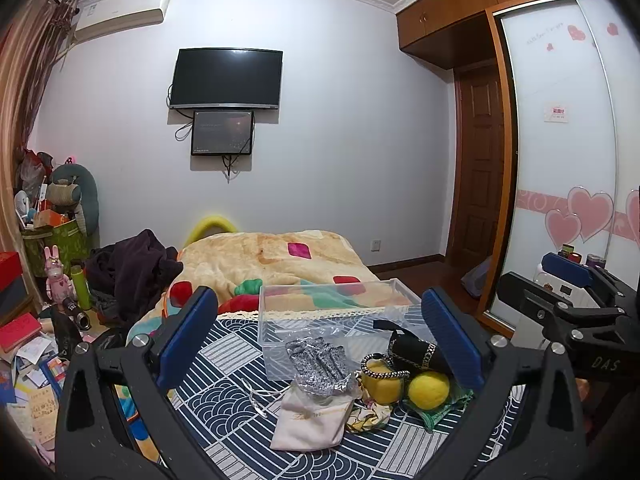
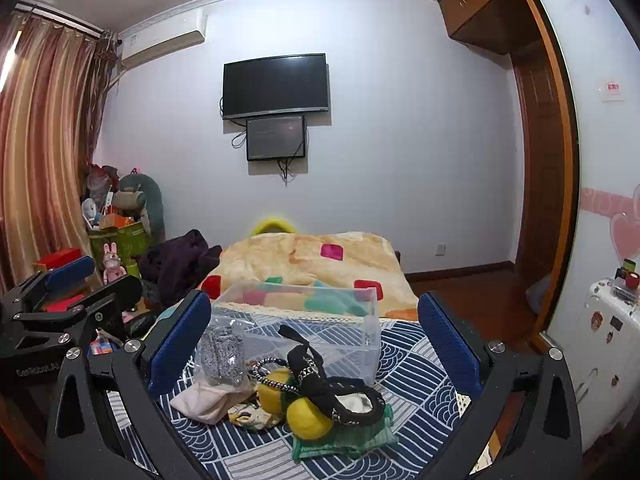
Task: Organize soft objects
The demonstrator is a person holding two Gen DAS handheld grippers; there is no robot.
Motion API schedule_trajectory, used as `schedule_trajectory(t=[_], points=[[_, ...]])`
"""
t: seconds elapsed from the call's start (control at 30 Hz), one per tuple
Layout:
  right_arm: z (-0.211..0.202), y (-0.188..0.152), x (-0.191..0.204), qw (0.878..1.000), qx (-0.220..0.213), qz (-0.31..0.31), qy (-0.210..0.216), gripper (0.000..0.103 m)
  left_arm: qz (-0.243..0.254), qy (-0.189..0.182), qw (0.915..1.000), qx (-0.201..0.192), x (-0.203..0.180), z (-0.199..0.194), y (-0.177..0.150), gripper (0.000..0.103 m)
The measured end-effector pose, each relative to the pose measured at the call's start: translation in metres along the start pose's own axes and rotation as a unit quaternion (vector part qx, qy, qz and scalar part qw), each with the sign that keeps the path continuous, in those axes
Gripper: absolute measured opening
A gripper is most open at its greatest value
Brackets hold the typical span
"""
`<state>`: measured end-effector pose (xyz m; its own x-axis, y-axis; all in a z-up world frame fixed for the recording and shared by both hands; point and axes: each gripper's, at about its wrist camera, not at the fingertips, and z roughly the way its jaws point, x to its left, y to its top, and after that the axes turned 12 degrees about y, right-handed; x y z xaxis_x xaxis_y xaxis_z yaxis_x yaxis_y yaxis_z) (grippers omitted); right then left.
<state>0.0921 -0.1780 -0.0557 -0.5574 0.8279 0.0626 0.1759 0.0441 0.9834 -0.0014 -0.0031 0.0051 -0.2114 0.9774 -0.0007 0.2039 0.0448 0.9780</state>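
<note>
Hovering side by side, both hand-held grippers (image 1: 320, 336) (image 2: 314, 340) gape above the soft pile (image 2: 304, 392).

Ahead of the left claw (image 1: 320, 336), the black pouch (image 1: 416, 350) hides part of one yellow ball (image 1: 382, 380). The print on the beige drawstring bag (image 1: 308, 420) is too small to read.

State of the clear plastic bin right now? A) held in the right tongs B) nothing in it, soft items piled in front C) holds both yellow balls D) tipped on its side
B: the clear bin stands upright on the bed with nothing inside, while the yellow balls, black strap and beige pouch lie in a pile in front of it; both the left tongs and right tongs are open and holding nothing.
</note>
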Motion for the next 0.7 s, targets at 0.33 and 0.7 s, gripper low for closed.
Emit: schedule_trajectory(t=[0.33, 0.7], points=[[-0.0004, -0.0002, 0.0003, 1.0, 0.001, 0.001, -0.001, 0.103, 0.001, 0.0, 1.0, 0.001, 0.0002, 0.0018, -0.0009, 0.103], [-0.0002, -0.0002, 0.0003, 1.0, 0.001, 0.003, 0.0, 0.103, 0.002, -0.002, 1.0, 0.002, -0.0009, 0.0007, -0.0014, 0.103]])
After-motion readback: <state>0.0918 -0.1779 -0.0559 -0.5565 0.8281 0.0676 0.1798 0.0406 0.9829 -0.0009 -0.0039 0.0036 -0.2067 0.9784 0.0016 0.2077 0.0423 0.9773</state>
